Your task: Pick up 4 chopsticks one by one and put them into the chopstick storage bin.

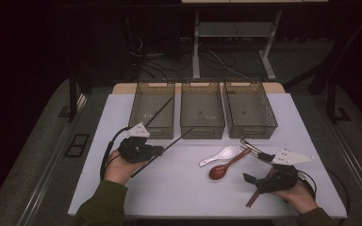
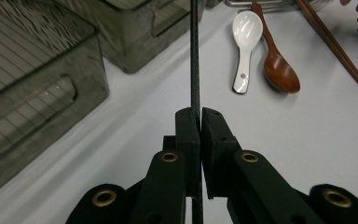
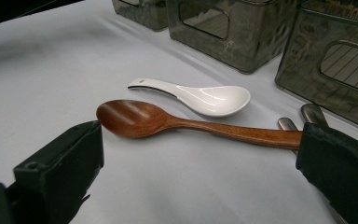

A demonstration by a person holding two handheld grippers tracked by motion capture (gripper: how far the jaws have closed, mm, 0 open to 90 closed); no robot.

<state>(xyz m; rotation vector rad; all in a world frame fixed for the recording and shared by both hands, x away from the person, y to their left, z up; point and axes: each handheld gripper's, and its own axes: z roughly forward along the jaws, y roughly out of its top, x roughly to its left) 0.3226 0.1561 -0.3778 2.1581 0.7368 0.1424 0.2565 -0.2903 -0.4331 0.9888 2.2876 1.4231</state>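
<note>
1. On the table (image 1: 179, 188), the left tongs (image 2: 200, 122) pinch a thin black chopstick (image 2: 194, 56).
2. The right tongs (image 3: 196, 163) stand spread around the wooden spoon (image 3: 168, 122), beside the white spoon (image 3: 200, 97).

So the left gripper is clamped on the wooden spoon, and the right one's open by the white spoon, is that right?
Not quite. The left gripper is clamped on a thin black stick, as the left gripper view shows. The wooden spoon lies free on the table. The right gripper is open by the white spoon.
</note>
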